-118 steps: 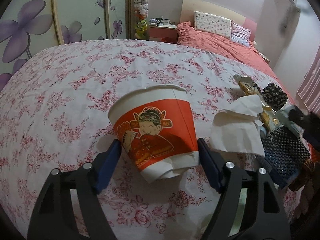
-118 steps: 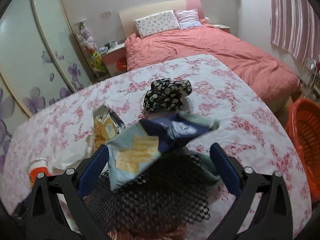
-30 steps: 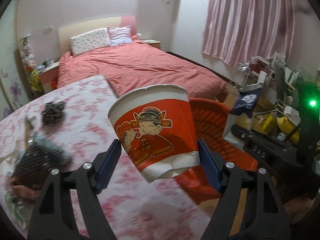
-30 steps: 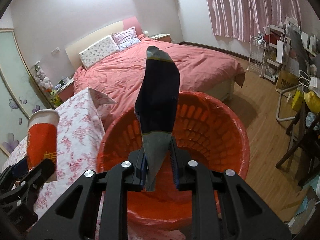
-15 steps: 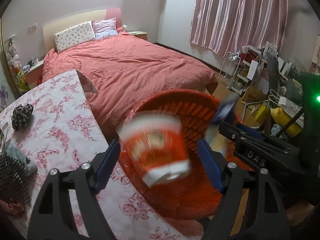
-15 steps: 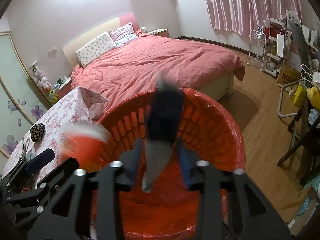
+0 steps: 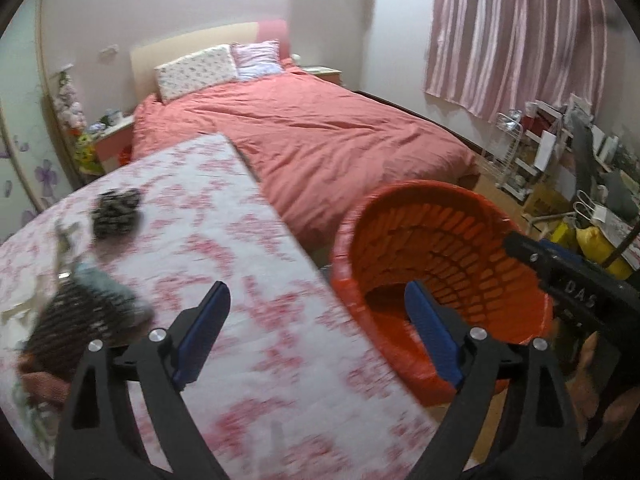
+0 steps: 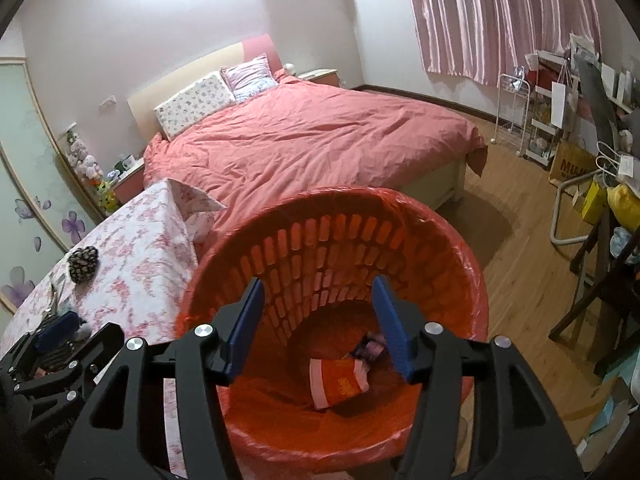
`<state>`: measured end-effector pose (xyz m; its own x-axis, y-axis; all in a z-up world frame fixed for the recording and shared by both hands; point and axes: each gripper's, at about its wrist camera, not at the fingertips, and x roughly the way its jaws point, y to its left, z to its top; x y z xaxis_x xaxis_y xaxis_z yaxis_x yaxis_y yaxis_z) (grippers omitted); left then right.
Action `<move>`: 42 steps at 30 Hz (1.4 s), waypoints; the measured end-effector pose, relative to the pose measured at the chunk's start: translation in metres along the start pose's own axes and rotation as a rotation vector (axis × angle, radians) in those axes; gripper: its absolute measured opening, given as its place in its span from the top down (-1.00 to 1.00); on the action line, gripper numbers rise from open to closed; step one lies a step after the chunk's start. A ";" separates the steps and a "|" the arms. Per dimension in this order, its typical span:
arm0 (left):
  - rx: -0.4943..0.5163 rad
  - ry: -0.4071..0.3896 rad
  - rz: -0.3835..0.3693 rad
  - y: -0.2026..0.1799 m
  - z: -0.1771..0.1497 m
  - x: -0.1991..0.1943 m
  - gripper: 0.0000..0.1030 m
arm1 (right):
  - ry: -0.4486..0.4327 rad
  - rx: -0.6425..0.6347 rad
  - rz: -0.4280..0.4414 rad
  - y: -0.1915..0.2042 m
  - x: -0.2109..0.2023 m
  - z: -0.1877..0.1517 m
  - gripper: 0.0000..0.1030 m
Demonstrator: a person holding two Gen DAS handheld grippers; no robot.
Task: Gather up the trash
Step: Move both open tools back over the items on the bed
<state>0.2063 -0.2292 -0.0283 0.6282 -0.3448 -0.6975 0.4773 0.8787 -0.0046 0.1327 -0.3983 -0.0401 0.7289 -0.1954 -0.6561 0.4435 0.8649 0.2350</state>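
Note:
My left gripper (image 7: 316,320) hangs over the table's right edge, jaws opening with nothing between them. My right gripper (image 8: 318,320) is above the orange basket (image 8: 440,232), jaws also opening and empty. The red and white paper cup (image 8: 338,380) lies on its side at the basket's bottom, and beside it is a dark snack bag (image 8: 370,348), mostly hidden by a finger. In the left wrist view the basket (image 7: 440,248) stands on the floor right of the table. On the floral tablecloth (image 7: 224,248) remain a black-and-white patterned scrap (image 7: 116,210) and a dark netted pile (image 7: 80,316).
A bed with a pink cover (image 8: 312,140) stands behind the table and basket. Pink curtains (image 8: 500,16) hang at the back right. Racks, bags and a chair frame (image 8: 576,184) crowd the right side, with wooden floor (image 8: 520,264) between them and the basket.
The cup has dropped out of my left gripper and the snack bag out of my right; both now lie in the basket. Both sets of jaws opened. The left view swung back toward the table.

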 end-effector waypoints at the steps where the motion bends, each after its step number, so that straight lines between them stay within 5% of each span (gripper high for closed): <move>1: -0.003 -0.005 0.012 0.005 -0.001 -0.005 -0.72 | -0.004 -0.008 0.005 0.006 -0.003 -0.001 -0.10; 17: -0.203 -0.055 0.251 0.156 -0.062 -0.096 -0.82 | -0.007 -0.166 0.125 0.104 -0.027 -0.035 -0.14; 25: -0.315 -0.031 0.344 0.238 -0.109 -0.123 -0.82 | 0.046 -0.253 0.229 0.186 -0.020 -0.063 -0.14; 36: -0.384 0.007 0.328 0.278 -0.141 -0.125 -0.76 | 0.094 -0.317 0.316 0.283 -0.010 -0.076 -0.13; 42: -0.399 0.034 0.301 0.281 -0.148 -0.117 -0.67 | 0.151 -0.325 0.301 0.307 0.012 -0.077 0.08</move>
<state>0.1764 0.1072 -0.0545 0.6785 -0.0513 -0.7328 0.0010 0.9976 -0.0689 0.2371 -0.0991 -0.0312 0.7053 0.1352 -0.6960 0.0198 0.9775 0.2099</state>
